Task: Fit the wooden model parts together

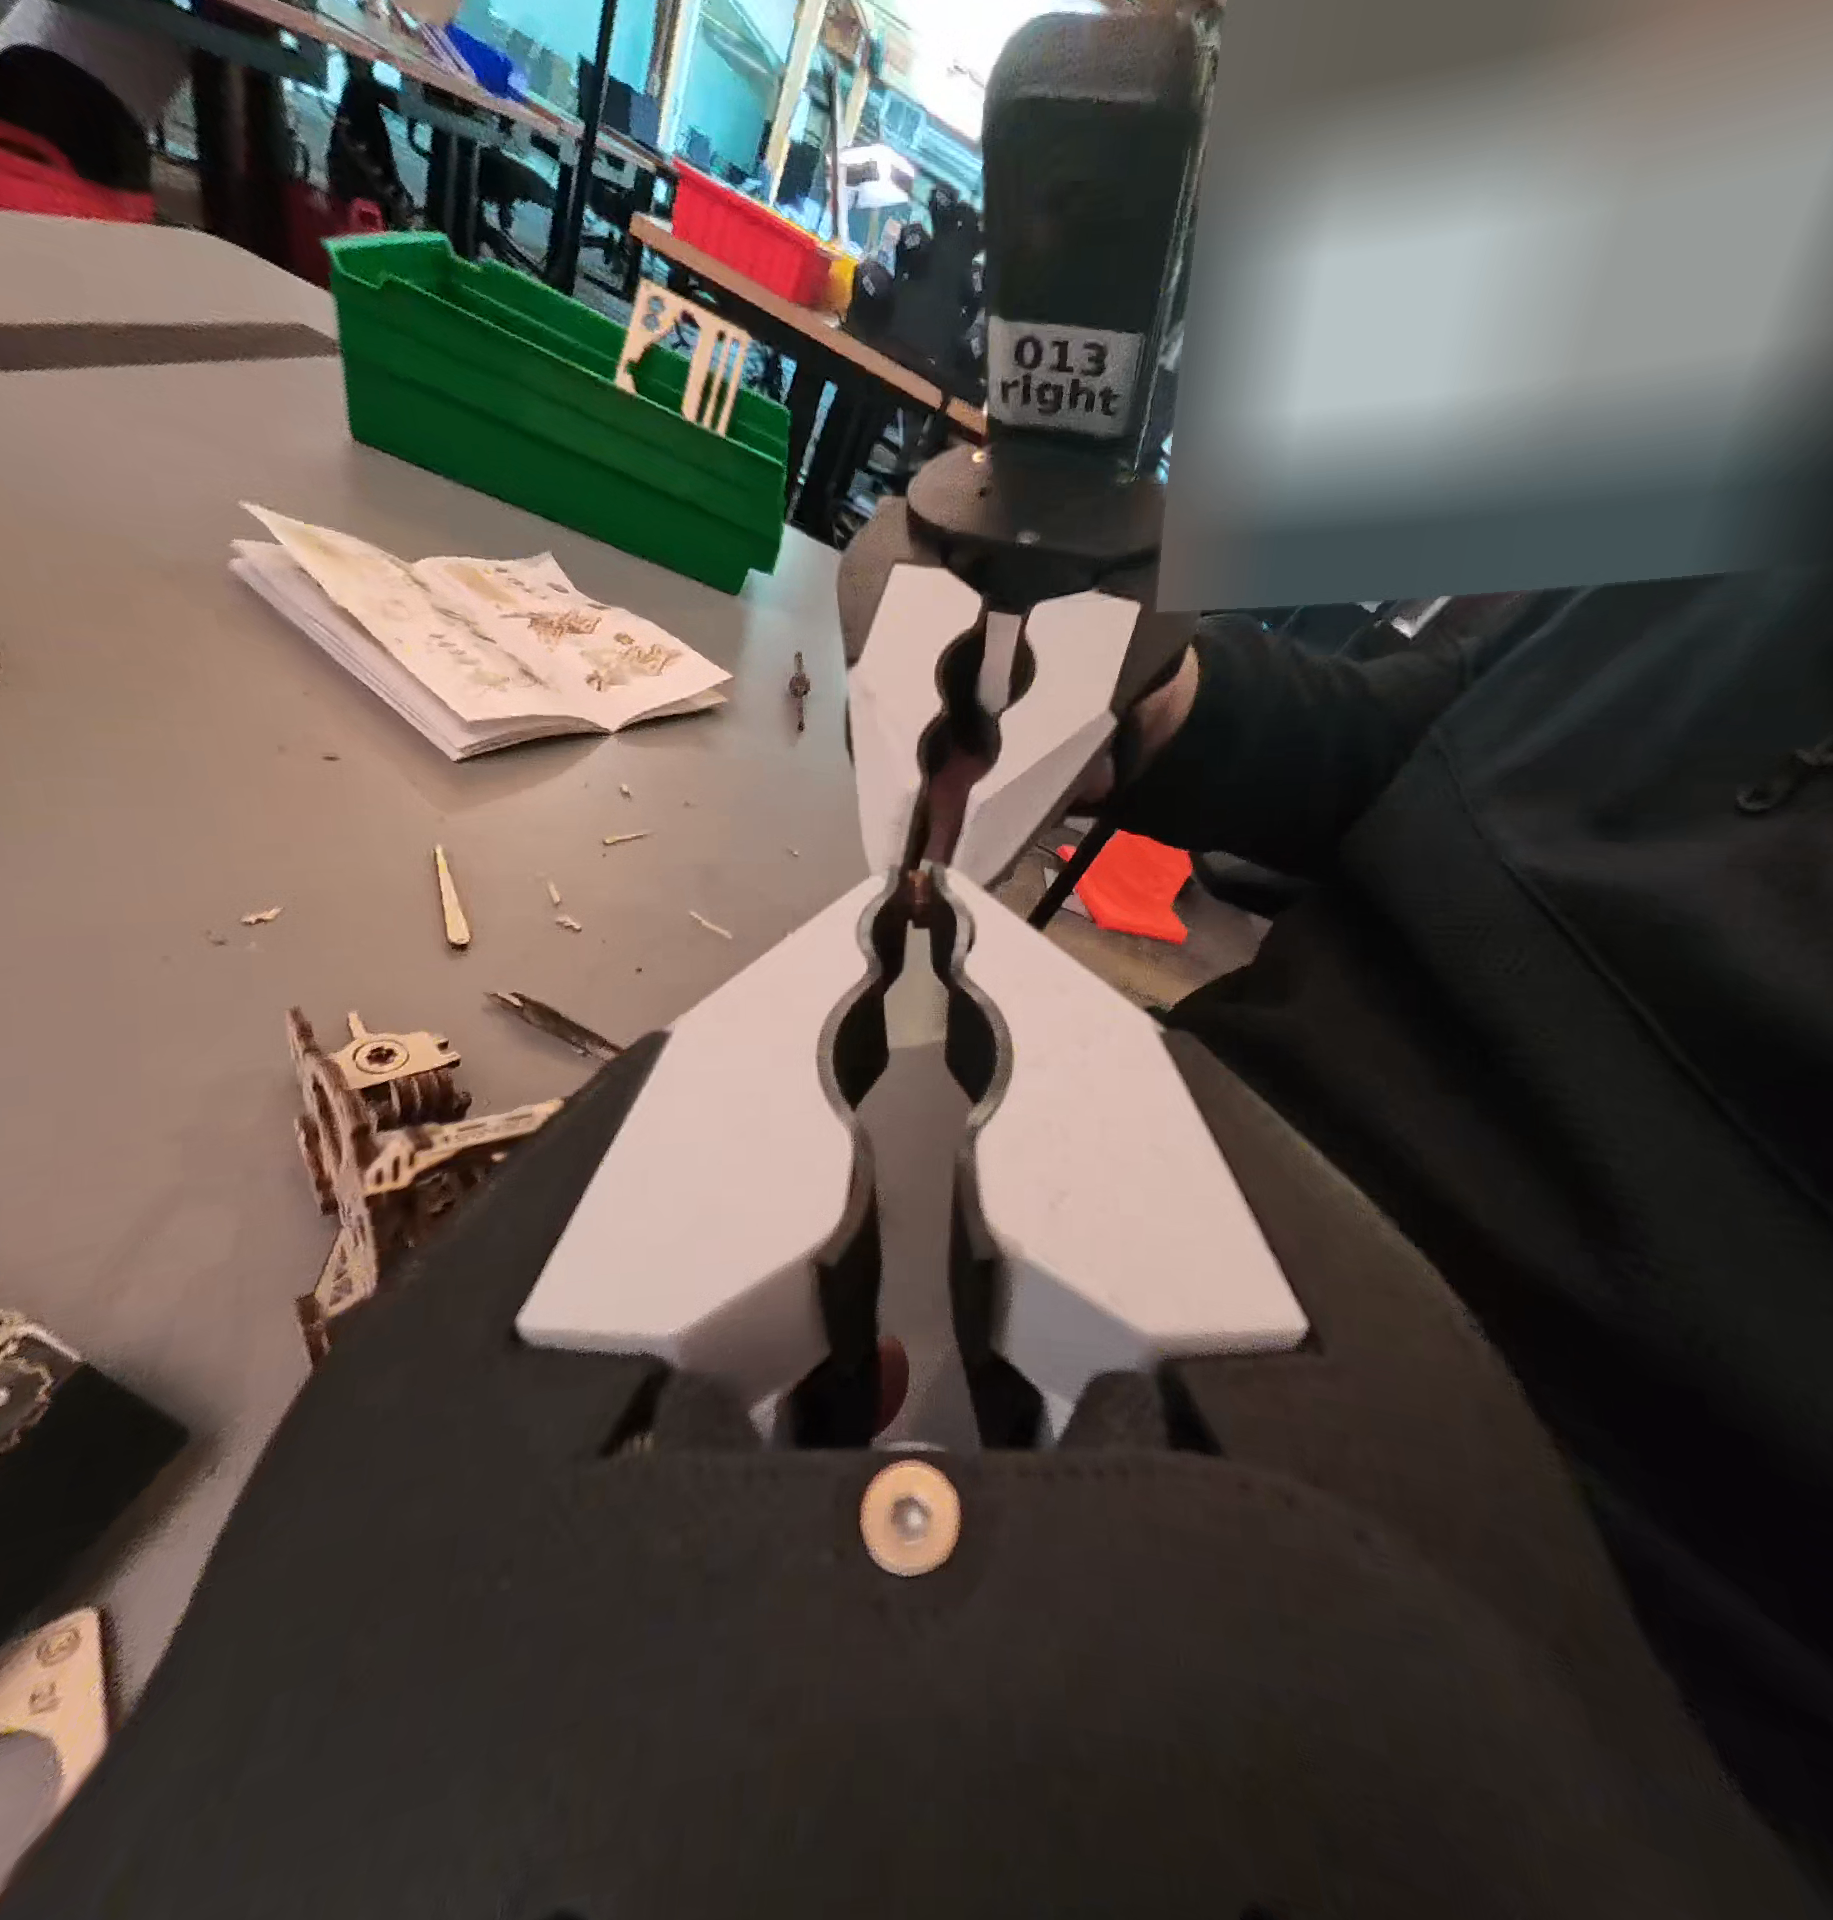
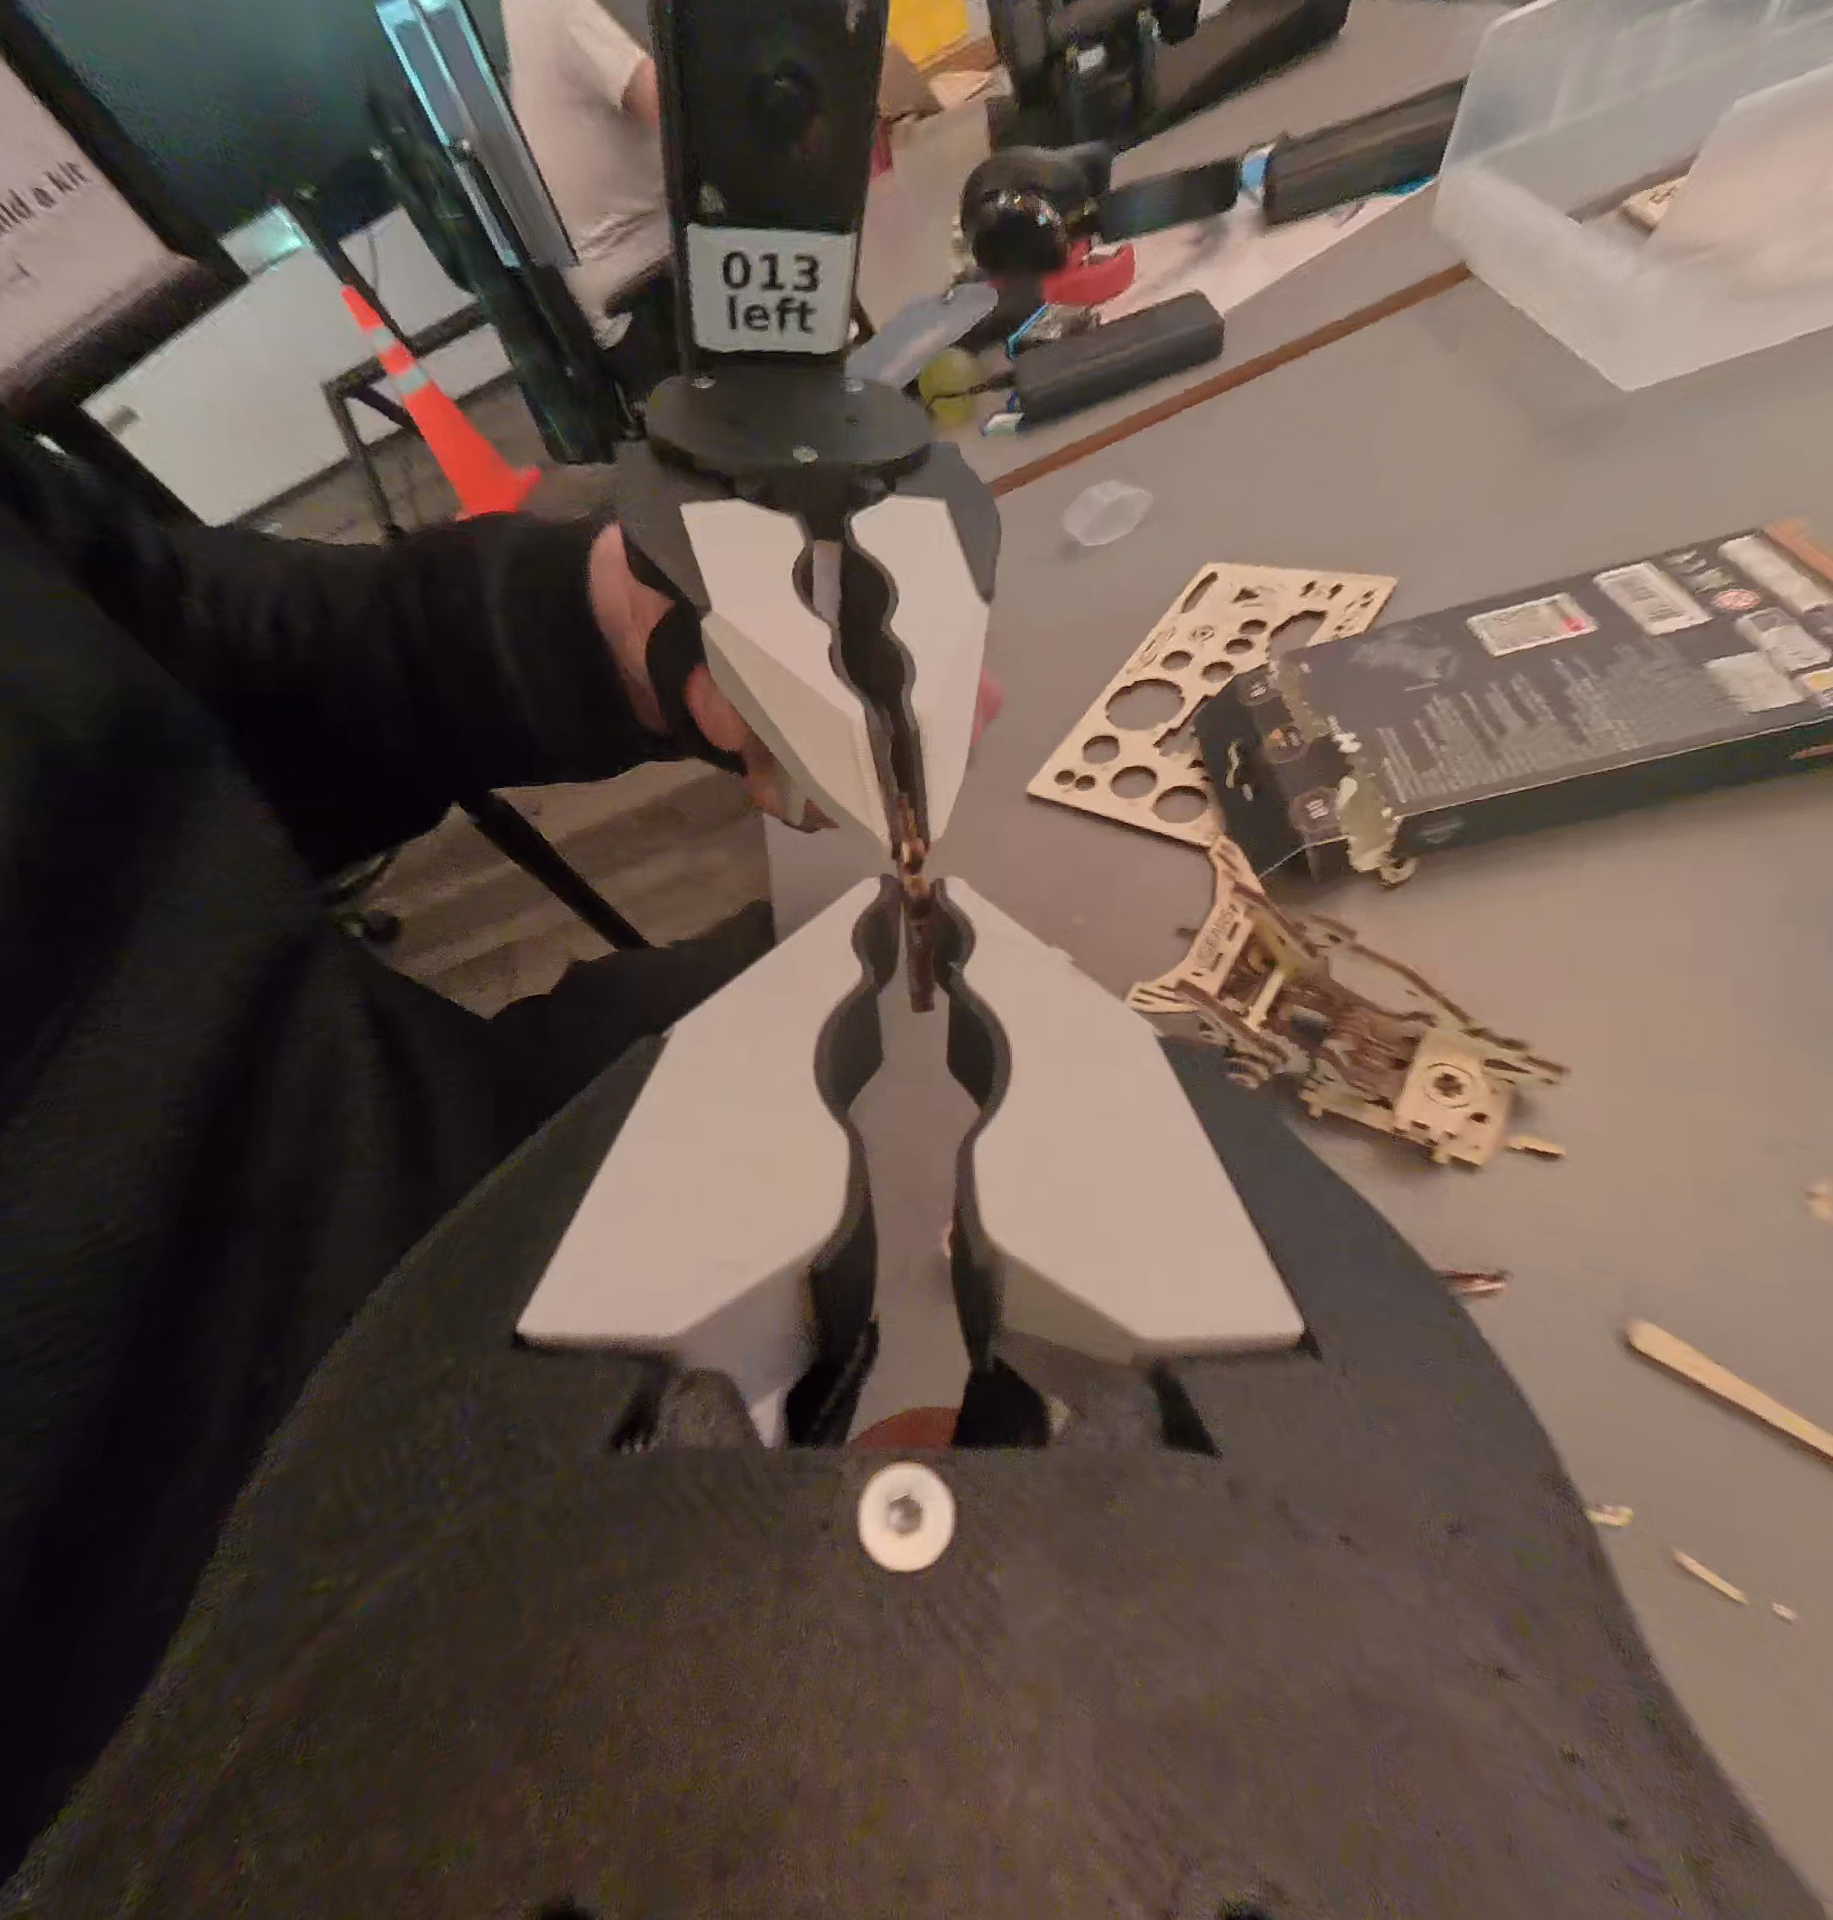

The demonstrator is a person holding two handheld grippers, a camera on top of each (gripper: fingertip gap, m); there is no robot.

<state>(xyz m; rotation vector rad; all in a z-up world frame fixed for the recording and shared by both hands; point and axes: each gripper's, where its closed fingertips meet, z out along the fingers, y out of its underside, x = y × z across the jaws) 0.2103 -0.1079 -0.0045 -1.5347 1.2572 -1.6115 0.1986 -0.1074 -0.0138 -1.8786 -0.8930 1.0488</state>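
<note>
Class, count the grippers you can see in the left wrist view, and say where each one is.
2. The left gripper fills the foreground; the right gripper faces it from above, tips nearly meeting over a small wooden part.

A grey table (image 1: 164,727) is carrying a green tray (image 1: 538,447), an open booklet (image 1: 476,644), a wooden stick (image 1: 453,896) and scattered chips. A half-built model (image 2: 1338,1039) is lying beside a punched sheet (image 2: 1182,707) and a dark box (image 2: 1577,696).

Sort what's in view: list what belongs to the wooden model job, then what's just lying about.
Job: left claw, right claw, small wooden part pinched between them, half-built model, punched-out sheet, instruction booklet.

Lying about: green tray, kit box, wood scraps.
</note>
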